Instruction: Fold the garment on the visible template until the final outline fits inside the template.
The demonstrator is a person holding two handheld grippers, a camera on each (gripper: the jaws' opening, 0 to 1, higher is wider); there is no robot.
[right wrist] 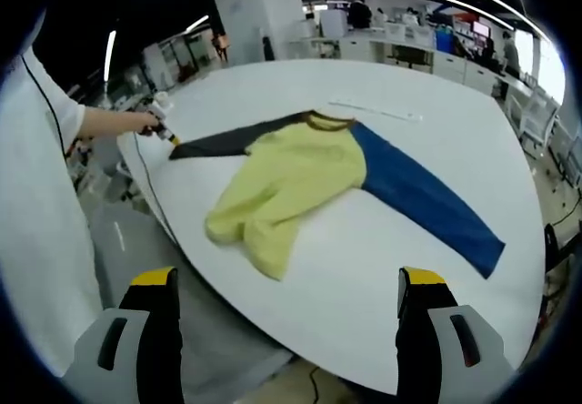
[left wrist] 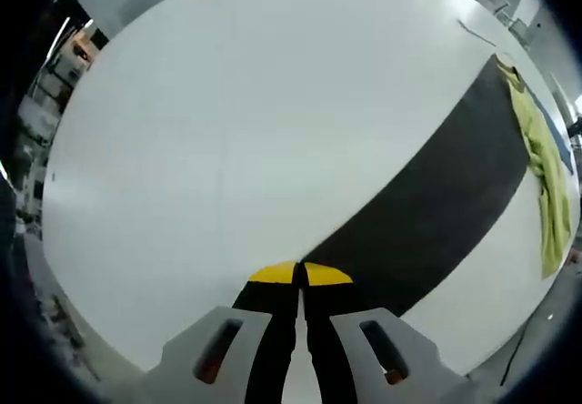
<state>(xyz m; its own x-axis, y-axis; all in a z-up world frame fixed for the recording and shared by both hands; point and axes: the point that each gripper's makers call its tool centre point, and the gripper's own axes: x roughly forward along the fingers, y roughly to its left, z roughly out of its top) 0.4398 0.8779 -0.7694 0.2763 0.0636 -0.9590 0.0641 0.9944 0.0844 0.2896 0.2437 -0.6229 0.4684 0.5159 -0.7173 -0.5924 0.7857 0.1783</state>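
The yellow long-sleeved shirt with one dark grey sleeve and one blue sleeve (right wrist: 300, 181) lies spread on the round white table (right wrist: 436, 113), its sleeves stretching from edge to edge. The left gripper (left wrist: 298, 277) has its jaws closed on the dark grey sleeve's cuff (left wrist: 364, 258) at the table edge near the person. The right gripper (right wrist: 286, 290) is wide open and holds nothing, well apart from the shirt, near the hem side. I judge the dark sleeve will fold inward first.

A white table (right wrist: 382, 104) carries a shirt (right wrist: 300, 181) with a yellow body, one dark sleeve (left wrist: 436, 195) and one blue sleeve (right wrist: 423, 204) spread out flat.
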